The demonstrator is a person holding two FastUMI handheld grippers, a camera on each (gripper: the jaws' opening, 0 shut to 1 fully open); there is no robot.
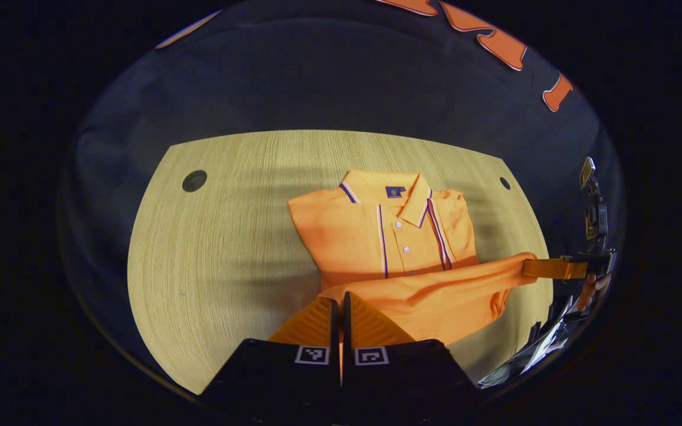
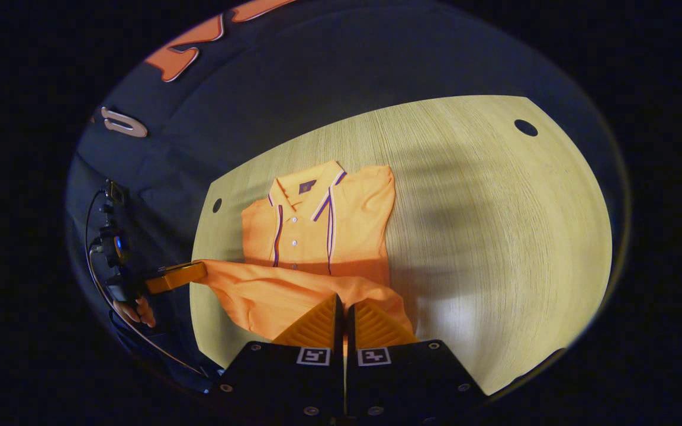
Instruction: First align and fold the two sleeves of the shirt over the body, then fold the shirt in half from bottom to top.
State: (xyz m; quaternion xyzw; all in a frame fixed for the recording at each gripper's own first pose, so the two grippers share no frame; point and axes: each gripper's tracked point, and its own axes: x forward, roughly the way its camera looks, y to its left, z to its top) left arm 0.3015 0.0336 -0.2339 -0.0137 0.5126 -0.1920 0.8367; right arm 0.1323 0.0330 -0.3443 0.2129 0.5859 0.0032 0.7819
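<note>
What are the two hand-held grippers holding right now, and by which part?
Both hold the orange shirt by its lifted bottom hem: left hand-held gripper pinches one corner, right hand-held gripper the other.

In the right gripper view an orange shirt (image 2: 317,236) lies collar-far on a pale wooden table (image 2: 495,248), sleeves folded in. Its bottom hem is lifted off the table, stretched between two grippers. The right gripper (image 2: 341,307), near and low, has its fingers pressed together on the hem's right corner. The left gripper (image 2: 196,271), at the far left, pinches the other corner, a hand (image 2: 134,310) below it.
</note>
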